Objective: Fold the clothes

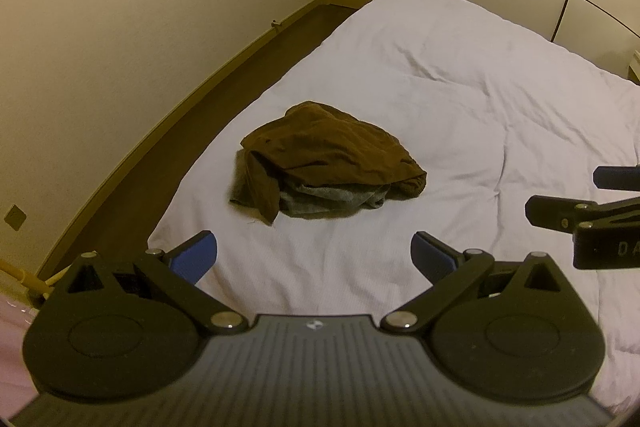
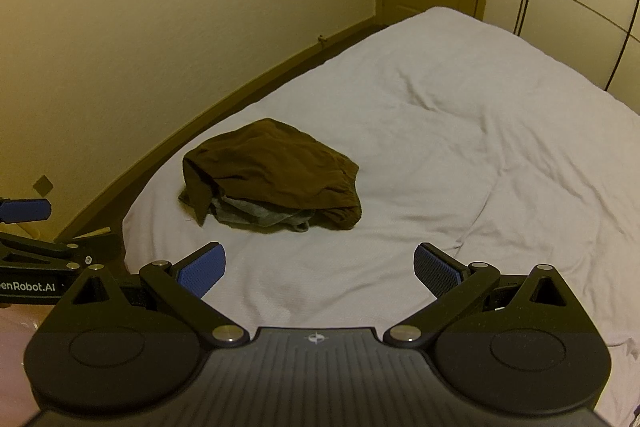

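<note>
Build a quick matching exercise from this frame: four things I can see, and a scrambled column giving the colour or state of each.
Things:
1. brown garment
2. grey garment
3. bed cover
4. left gripper

Colour or state:
A. white, wrinkled, spread flat
B. jaws open, holding nothing
C. crumpled, on top of the pile
D. partly hidden, poking out from under the pile

Pairs: 1-C, 2-D, 3-A, 4-B

Dim yellowish indoor light, soft shadows, fisheye-curved edges, dark corners
</note>
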The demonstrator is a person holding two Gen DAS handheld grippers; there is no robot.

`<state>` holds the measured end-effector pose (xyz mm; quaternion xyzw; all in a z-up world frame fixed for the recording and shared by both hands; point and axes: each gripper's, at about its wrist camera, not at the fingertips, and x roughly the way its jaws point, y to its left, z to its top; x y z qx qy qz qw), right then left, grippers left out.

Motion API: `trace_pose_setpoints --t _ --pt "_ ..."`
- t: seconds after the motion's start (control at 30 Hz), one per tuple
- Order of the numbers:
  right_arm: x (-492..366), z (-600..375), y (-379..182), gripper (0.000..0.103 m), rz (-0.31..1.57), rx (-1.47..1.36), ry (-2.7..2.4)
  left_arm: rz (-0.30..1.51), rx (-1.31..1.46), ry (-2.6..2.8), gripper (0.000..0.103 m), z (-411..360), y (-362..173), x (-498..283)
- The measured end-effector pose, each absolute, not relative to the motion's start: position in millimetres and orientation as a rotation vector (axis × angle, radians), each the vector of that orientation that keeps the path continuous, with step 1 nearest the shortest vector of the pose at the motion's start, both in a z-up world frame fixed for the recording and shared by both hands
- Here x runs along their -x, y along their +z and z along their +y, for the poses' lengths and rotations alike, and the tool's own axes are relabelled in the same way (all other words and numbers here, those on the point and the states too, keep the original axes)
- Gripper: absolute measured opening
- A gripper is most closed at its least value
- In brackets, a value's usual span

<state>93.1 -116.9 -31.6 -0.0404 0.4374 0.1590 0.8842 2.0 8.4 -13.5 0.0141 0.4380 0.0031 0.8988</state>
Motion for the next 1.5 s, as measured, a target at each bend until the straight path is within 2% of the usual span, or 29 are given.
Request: trace_pose_setpoints --t 1.07,1.5 --pt "-79 -86 -25 0.103 0.888 0.092 0.29 0.884 -0.056 -0.038 0.102 38 -10 1" --pt "-69 -92 -32 0.103 0.888 0.101 0.188 0.892 -0.105 -0.102 0.102 40 -25 -1"
